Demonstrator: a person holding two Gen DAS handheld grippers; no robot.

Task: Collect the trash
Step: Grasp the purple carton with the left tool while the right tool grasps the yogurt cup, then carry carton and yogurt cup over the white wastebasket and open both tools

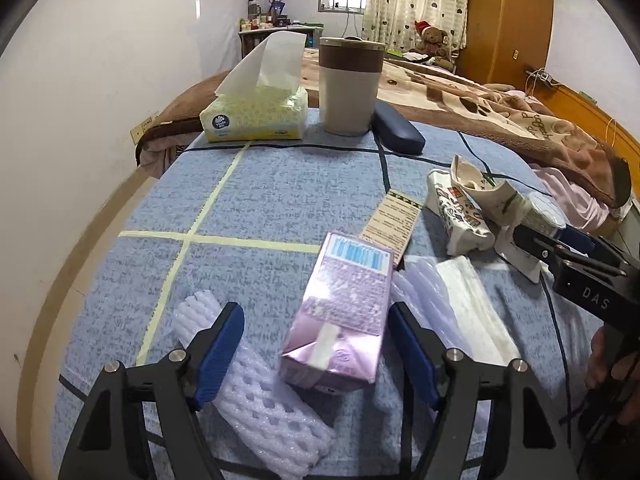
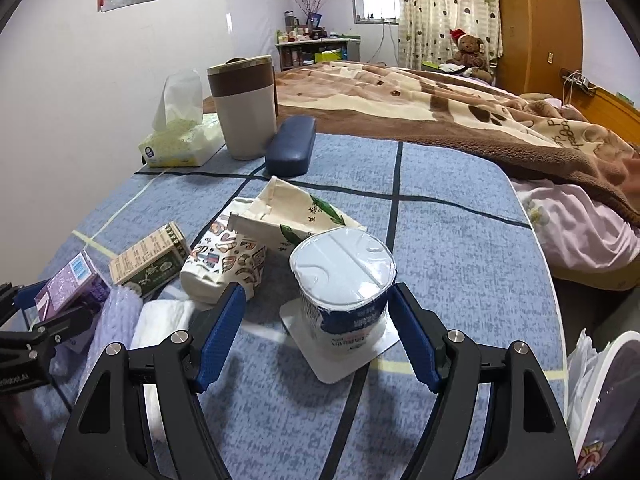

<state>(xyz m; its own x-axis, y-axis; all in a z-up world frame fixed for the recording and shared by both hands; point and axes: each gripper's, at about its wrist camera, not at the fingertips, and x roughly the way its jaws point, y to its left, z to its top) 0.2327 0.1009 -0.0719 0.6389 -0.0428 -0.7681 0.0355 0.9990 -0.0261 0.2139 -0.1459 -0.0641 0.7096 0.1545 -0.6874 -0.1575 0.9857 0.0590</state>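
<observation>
The left gripper (image 1: 316, 344) has its jaws spread on either side of a pink carton (image 1: 340, 312); the right-hand pad looks just beside or touching the carton's edge, the left-hand pad stands clearly apart, so no pinch shows. The carton's near end is partly cut by the jaw frame, and its print is too blurred to read. A white foam net (image 1: 256, 396) runs under the left-hand pad, its lower end hidden behind the gripper body.

The right gripper (image 2: 316, 332) also has its jaws spread, with a yogurt cup (image 2: 346, 292) between them. The cup stands upside down on its peeled foil lid, white base up, a blue band of unreadable print round the side. Its wall sits very near the right-hand pad; contact cannot be told. The left-hand pad is apart from it.

Beyond the right jaws lie a crumpled patterned carton (image 2: 224, 268), a torn cream bag (image 2: 296, 216) and a green box (image 2: 150, 260). Farther still stand a tissue pack (image 2: 180, 144), a tumbler (image 2: 246, 112) and a navy case (image 2: 290, 146).

All rest on the blue checked worktop (image 2: 460, 272). At the far right a white bin (image 2: 608, 396) is cut off by the frame edge.
</observation>
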